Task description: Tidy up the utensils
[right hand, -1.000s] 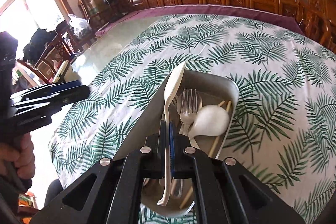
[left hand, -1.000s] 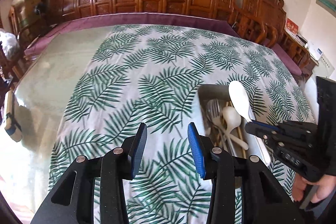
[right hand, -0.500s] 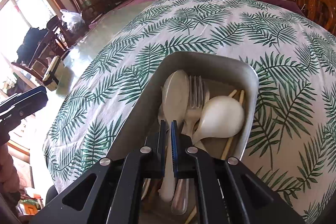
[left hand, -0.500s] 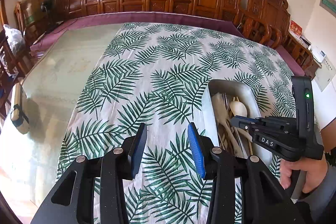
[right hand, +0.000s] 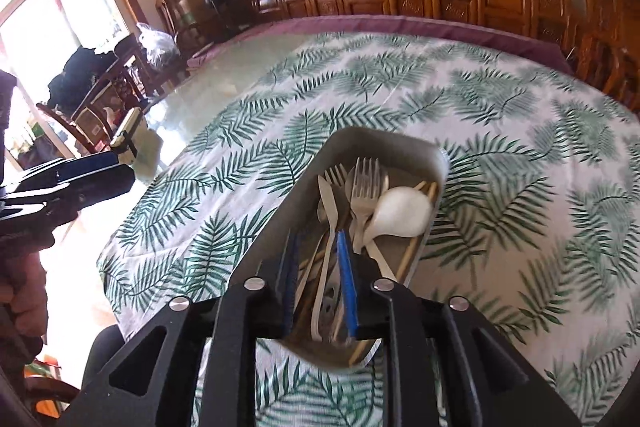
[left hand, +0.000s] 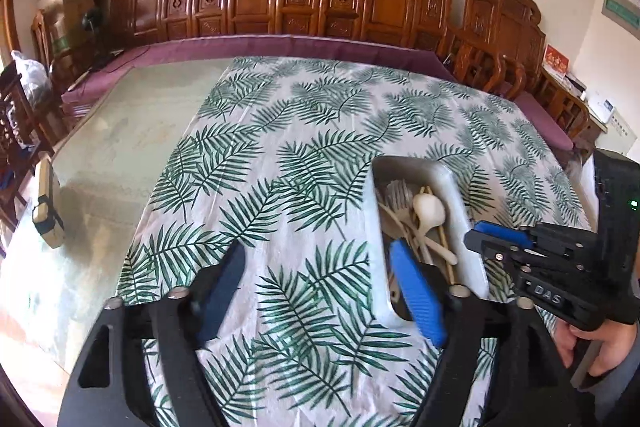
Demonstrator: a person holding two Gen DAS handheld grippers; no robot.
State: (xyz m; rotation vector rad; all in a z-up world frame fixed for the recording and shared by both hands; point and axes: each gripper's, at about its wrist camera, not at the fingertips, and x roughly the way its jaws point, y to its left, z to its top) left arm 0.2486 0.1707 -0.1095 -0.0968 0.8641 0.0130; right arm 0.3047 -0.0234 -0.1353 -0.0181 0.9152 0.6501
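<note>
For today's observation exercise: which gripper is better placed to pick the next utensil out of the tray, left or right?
Probably right. The right gripper hangs over the tray, jaws opening around the utensils. The left gripper is open over bare tablecloth beside it.

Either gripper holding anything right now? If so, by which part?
Nothing held. The right gripper is opening above the tray, utensils lying loose below its pads. The left gripper is opening over bare tablecloth.
</note>
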